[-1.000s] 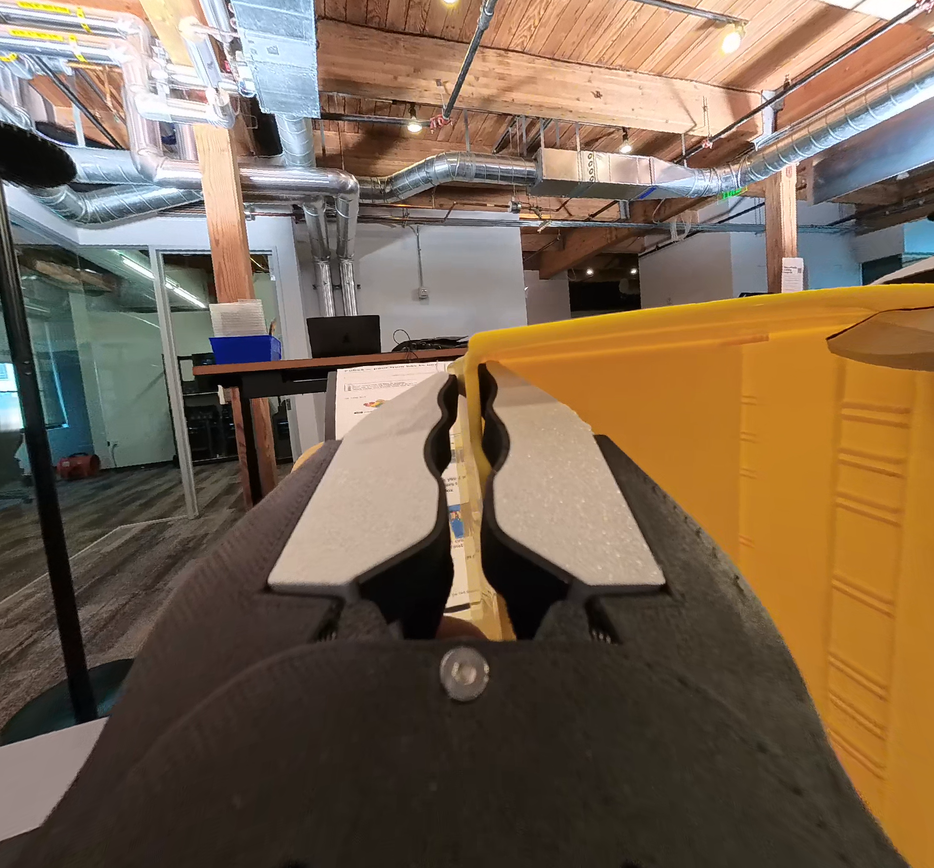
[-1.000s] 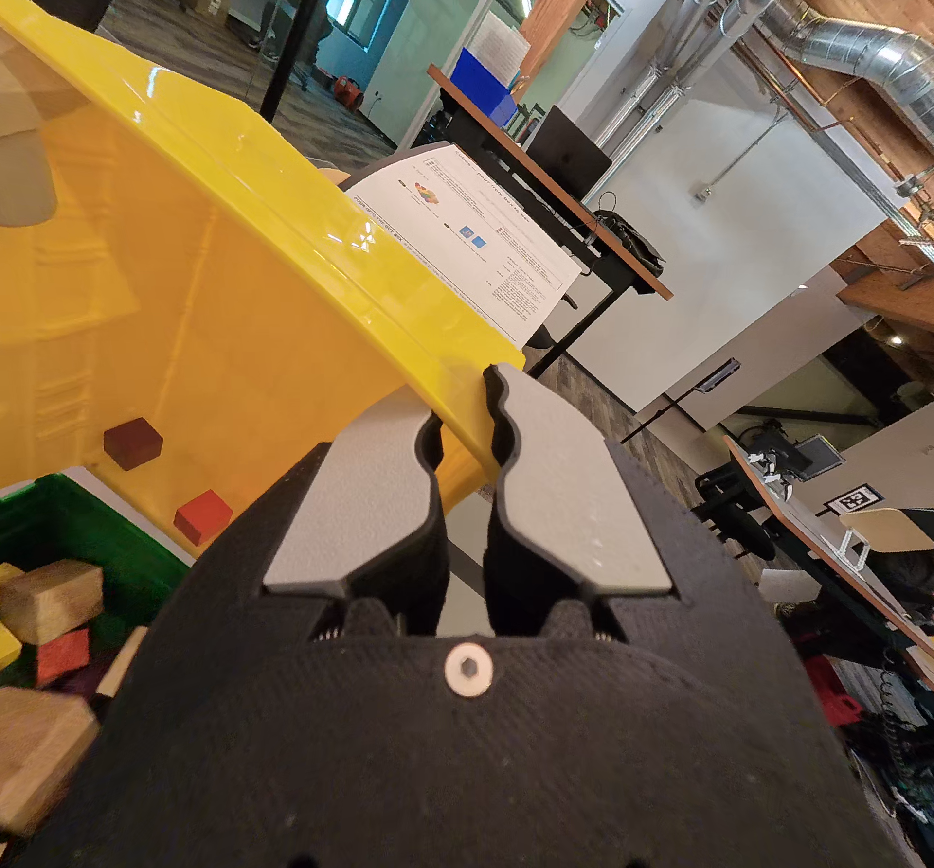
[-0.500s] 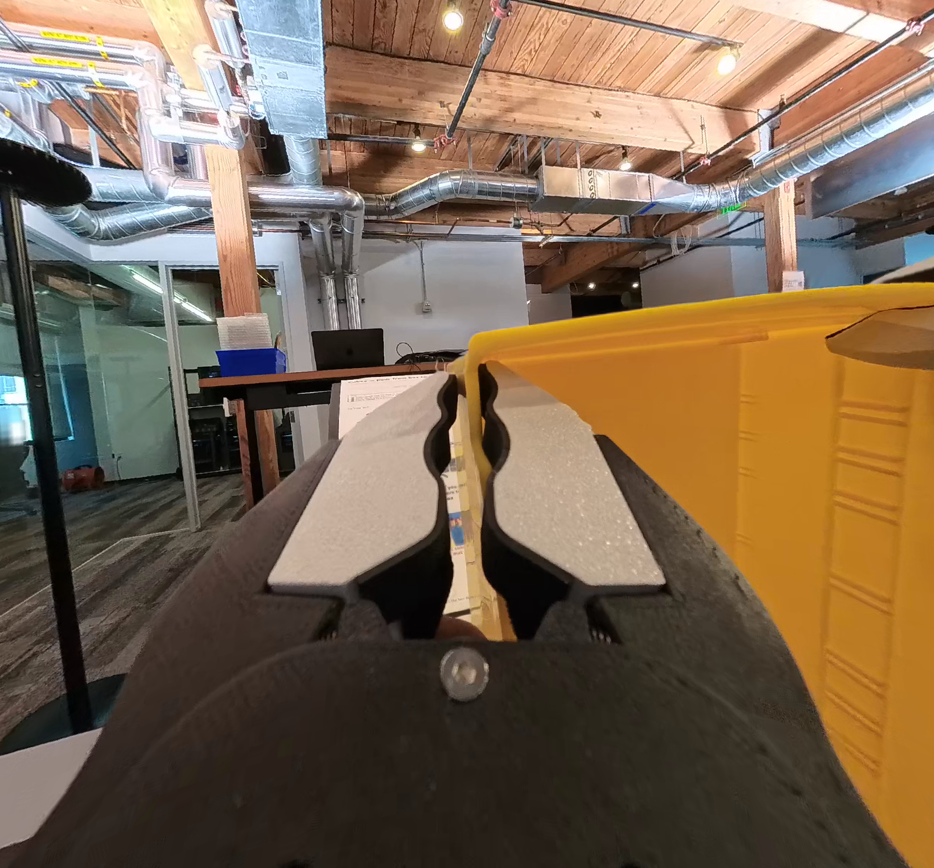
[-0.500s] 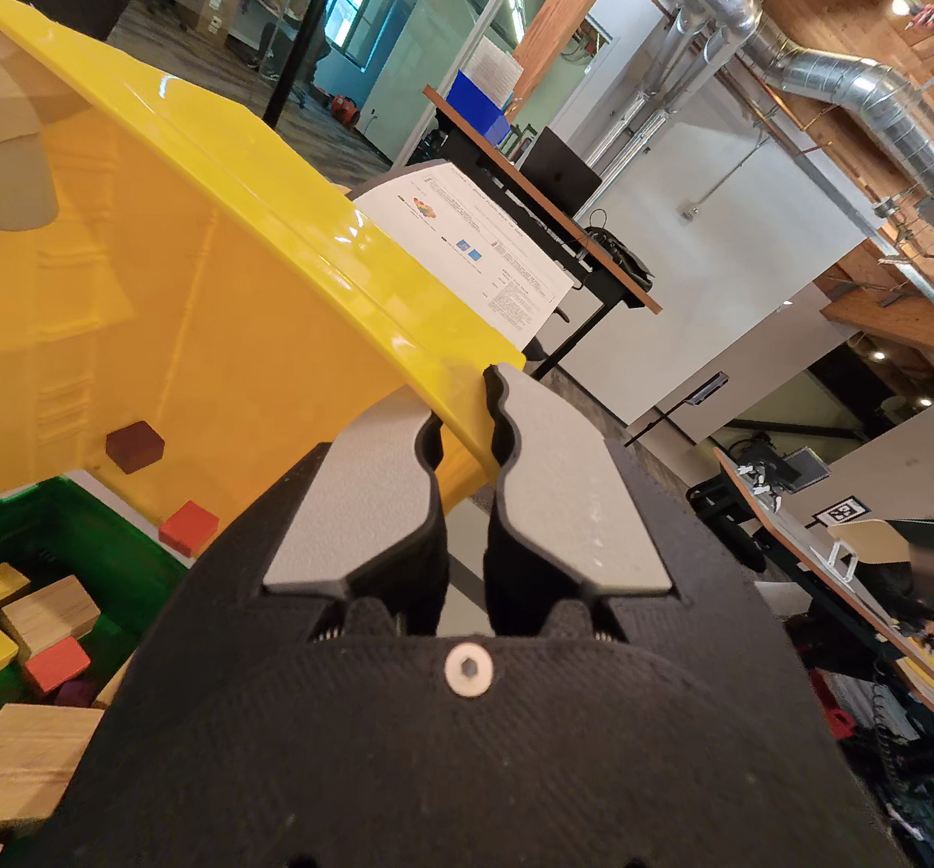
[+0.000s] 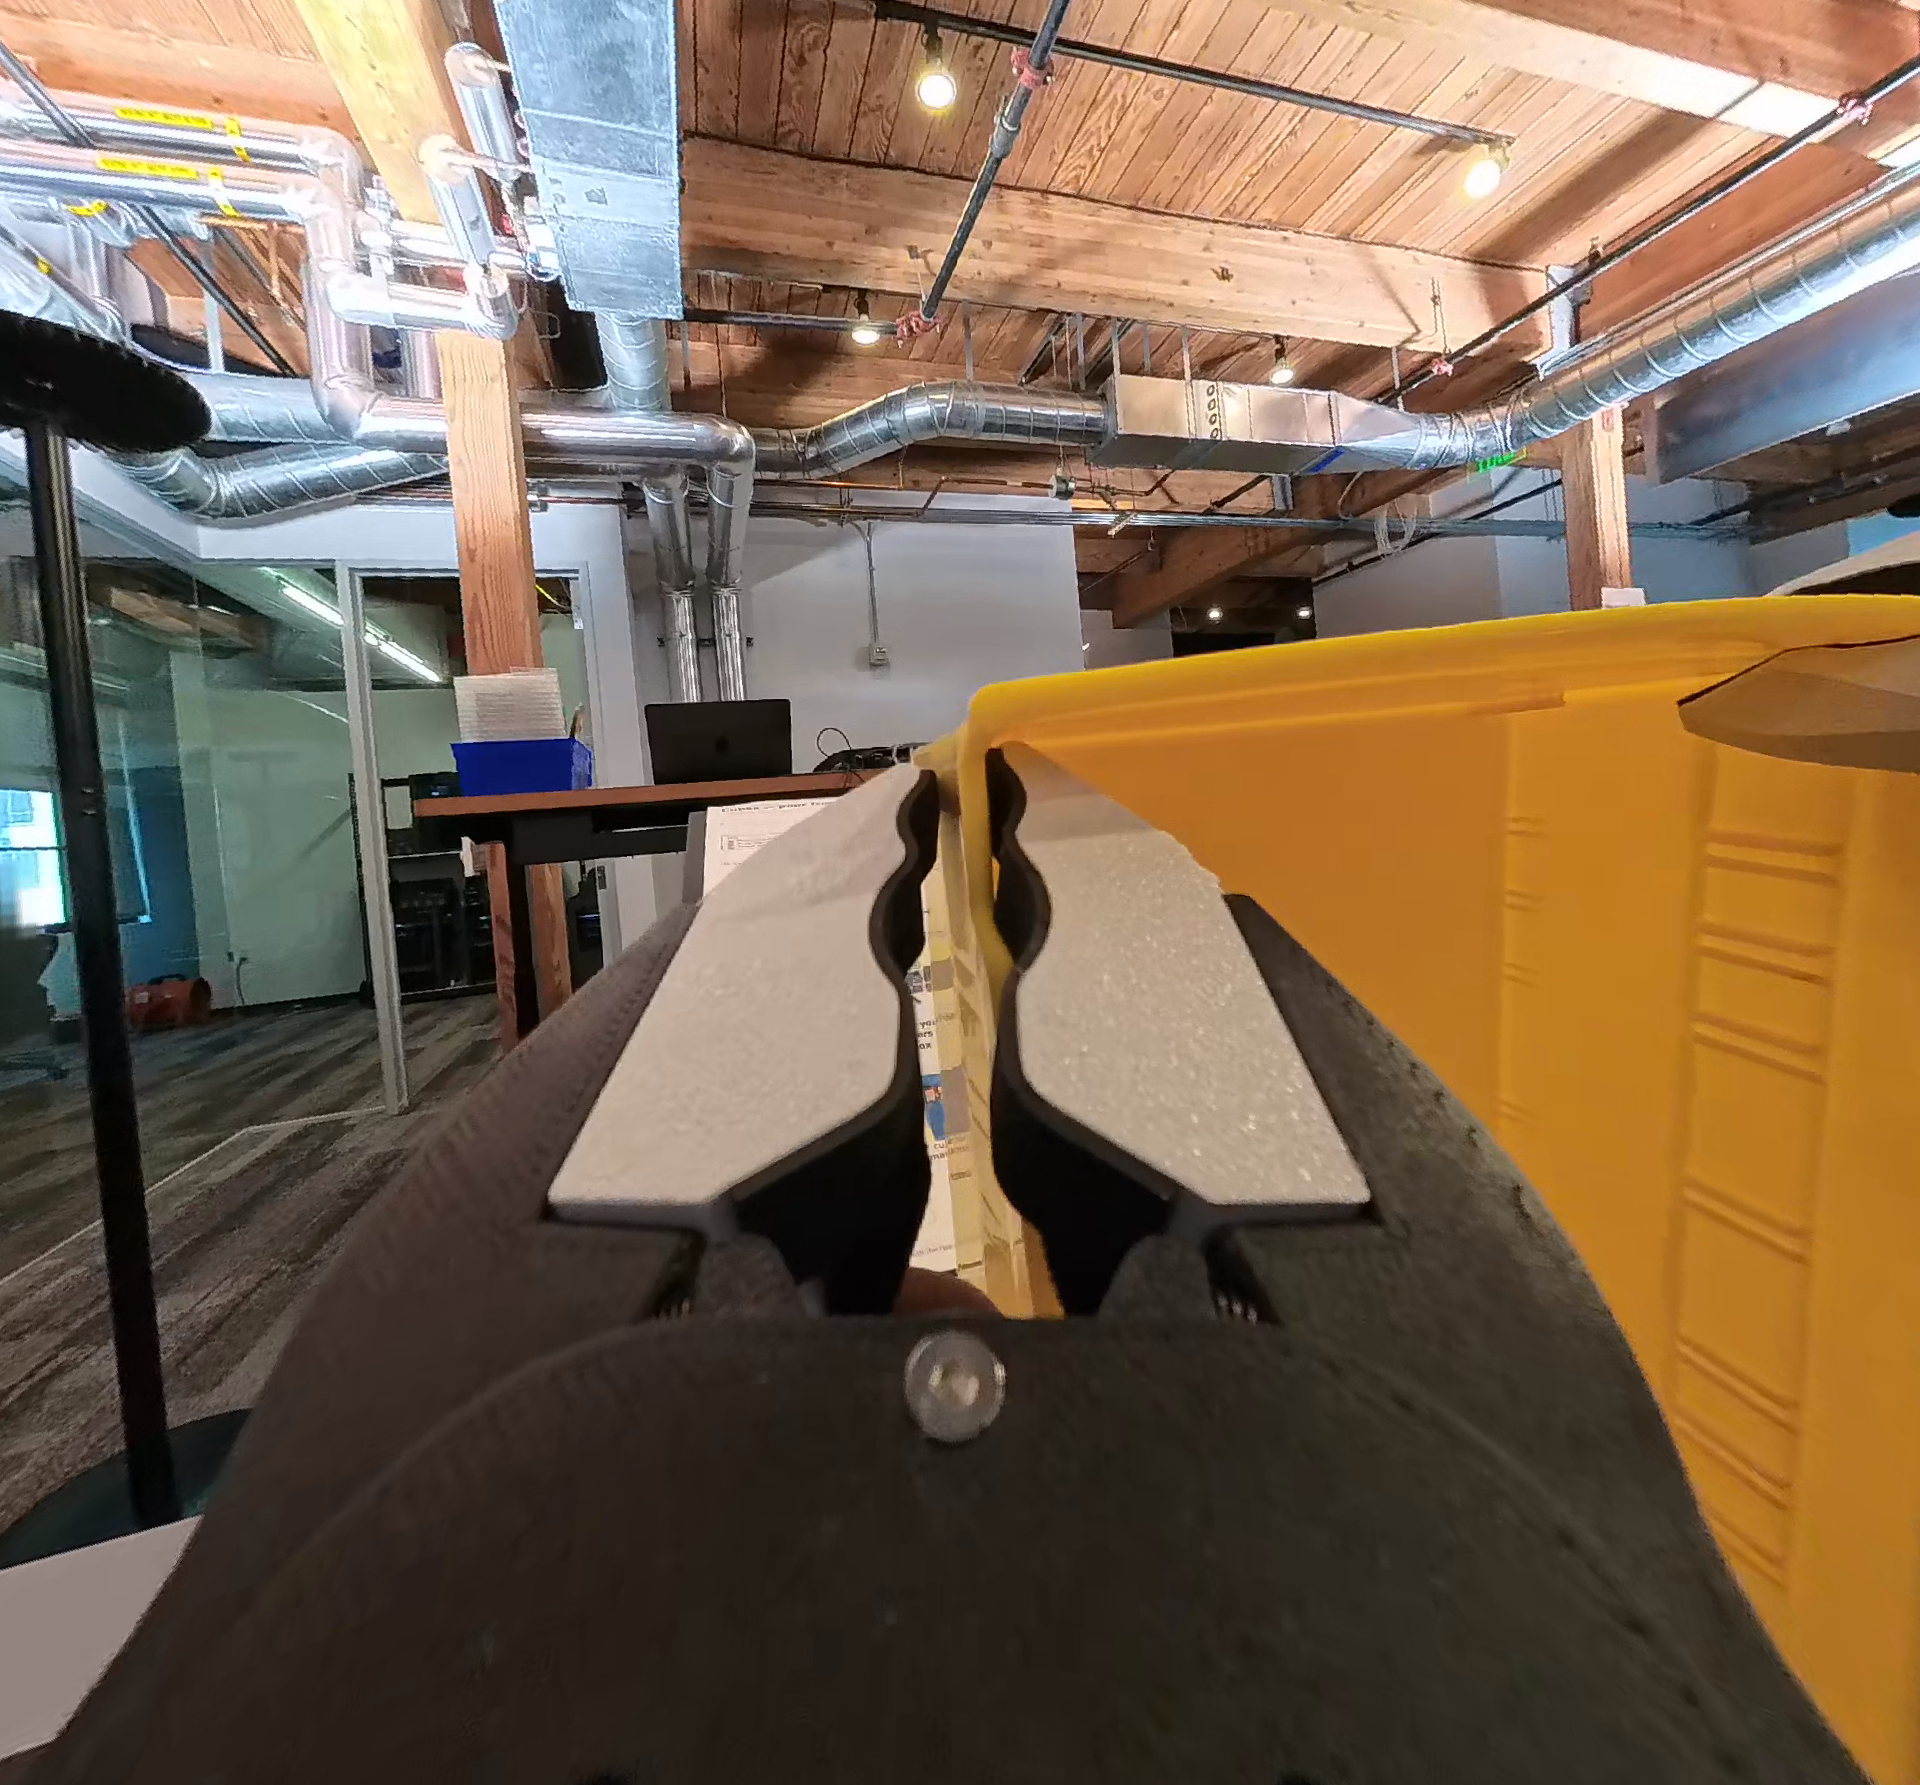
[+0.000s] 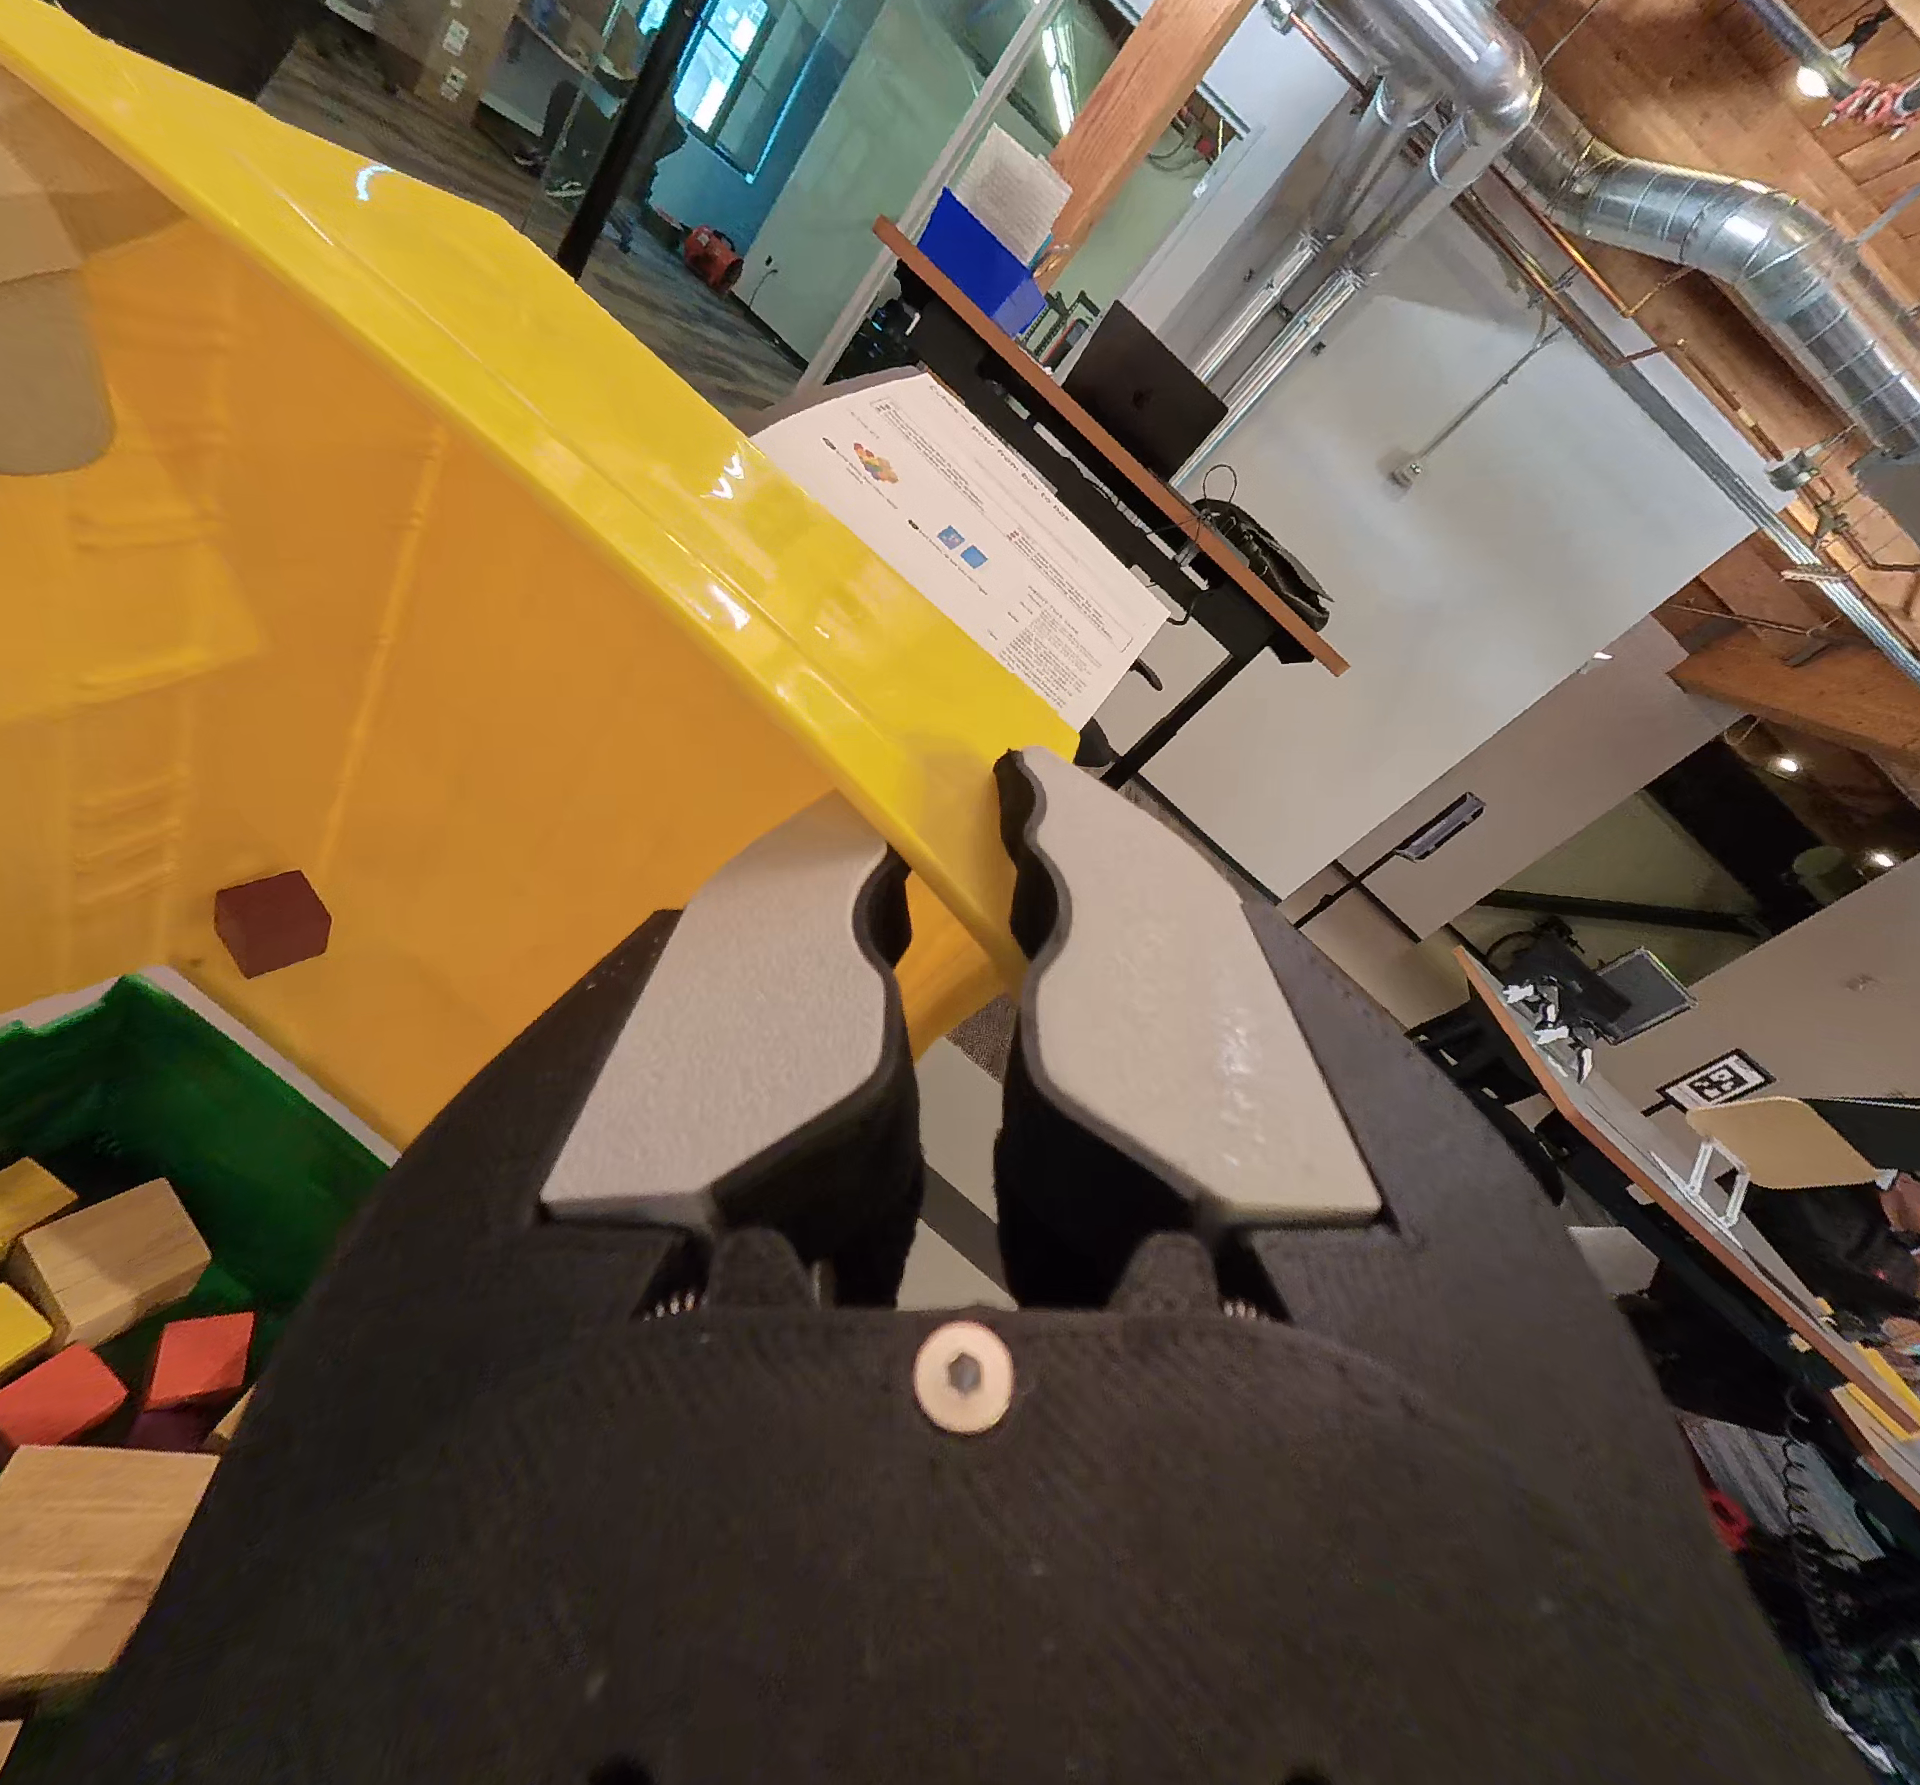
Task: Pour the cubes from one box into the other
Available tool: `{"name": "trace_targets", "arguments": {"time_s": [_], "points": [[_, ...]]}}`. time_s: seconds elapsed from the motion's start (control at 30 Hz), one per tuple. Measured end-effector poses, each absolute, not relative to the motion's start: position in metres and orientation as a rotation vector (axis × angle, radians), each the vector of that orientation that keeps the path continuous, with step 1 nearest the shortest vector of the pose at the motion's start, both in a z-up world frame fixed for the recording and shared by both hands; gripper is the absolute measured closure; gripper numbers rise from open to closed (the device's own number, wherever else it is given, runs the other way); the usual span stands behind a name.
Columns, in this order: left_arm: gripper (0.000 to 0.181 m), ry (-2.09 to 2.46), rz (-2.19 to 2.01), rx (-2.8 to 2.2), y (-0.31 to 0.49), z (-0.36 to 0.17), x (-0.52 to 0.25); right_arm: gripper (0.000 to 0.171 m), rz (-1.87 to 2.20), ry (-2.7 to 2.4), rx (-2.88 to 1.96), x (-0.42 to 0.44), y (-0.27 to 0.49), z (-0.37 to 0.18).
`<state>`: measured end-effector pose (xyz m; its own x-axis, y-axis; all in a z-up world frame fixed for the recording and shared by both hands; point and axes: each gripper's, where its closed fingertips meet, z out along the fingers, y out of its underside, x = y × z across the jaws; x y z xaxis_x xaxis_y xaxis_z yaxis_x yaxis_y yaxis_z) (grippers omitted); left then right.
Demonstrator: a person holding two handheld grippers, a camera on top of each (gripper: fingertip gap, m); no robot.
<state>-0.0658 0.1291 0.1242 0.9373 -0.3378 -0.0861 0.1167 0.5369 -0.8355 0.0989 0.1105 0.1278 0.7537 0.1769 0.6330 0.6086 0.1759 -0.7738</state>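
both grippers, left (image 5: 961,790) and right (image 6: 951,826), pinch the tilted yellow box (image 6: 436,655) rim; under it a green box (image 6: 197,1101) of cubes (image 6: 109,1252), a desk (image 6: 1101,468) behind.

Blue bin (image 5: 522,765) on desk (image 5: 623,793) (laptop (image 5: 717,740) beside), printed sheet (image 6: 997,540)

Glossy, seemingly plastic yellow box (image 6: 436,592)
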Motion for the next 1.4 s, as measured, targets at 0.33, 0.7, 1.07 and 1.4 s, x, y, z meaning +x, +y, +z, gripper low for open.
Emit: {"name": "trace_targets", "arguments": {"time_s": [0.33,0.7,1.07,1.4], "points": [[0.174,0.249,-0.294,-0.939,0.125,0.123,-0.068,0.161,-0.402,-0.705,-1.355,0.095,0.098,0.131],[0.174,0.306,-0.290,-0.964,0.122,0.128,-0.064,0.161,-0.409,-0.714,-1.389,0.098,0.091,0.133],[0.177,0.504,-0.144,-1.075,0.112,0.179,-0.090,0.161,-0.249,-0.787,-1.382,0.061,0.070,0.152],[0.179,0.532,-0.052,-1.293,0.122,0.168,-0.183,0.136,0.103,-0.898,-1.424,0.019,0.044,0.143]]}}
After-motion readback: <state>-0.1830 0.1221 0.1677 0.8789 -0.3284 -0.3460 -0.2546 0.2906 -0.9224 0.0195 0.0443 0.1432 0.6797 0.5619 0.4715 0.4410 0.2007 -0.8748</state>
